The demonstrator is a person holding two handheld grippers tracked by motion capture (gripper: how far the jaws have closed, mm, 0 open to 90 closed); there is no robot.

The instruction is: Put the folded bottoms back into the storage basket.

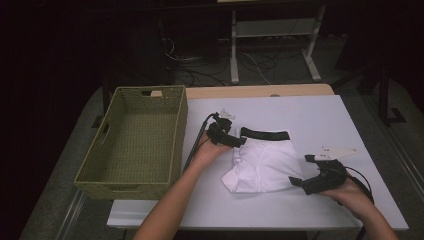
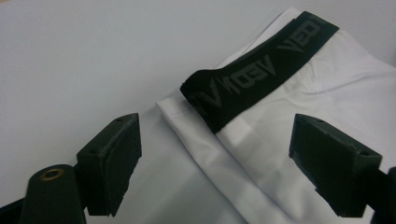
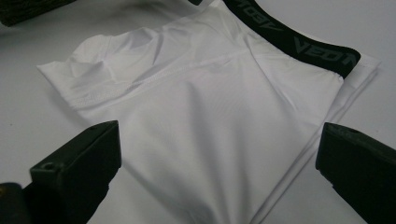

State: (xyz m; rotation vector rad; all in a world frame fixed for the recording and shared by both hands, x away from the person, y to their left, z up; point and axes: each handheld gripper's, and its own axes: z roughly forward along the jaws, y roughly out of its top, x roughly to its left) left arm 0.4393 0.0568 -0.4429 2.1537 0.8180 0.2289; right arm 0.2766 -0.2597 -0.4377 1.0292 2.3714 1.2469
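White folded underwear (image 1: 265, 162) with a black lettered waistband (image 1: 265, 134) lies in the middle of the table. My left gripper (image 1: 242, 141) sits at the garment's upper left corner, jaws open astride the fabric edge (image 2: 201, 154) just below the waistband (image 2: 261, 70). My right gripper (image 1: 295, 181) rests at the garment's lower right corner, open as well. In the right gripper view its jaws stand wide apart with the white cloth (image 3: 210, 116) between and beyond them, and the waistband (image 3: 299, 44) lies at the far end.
An empty olive woven basket (image 1: 120, 187) stands on the table's left side, close to my left forearm. The pale table (image 1: 320, 115) has bare room behind and to the right of the garment. A metal stand and cables sit on the floor beyond.
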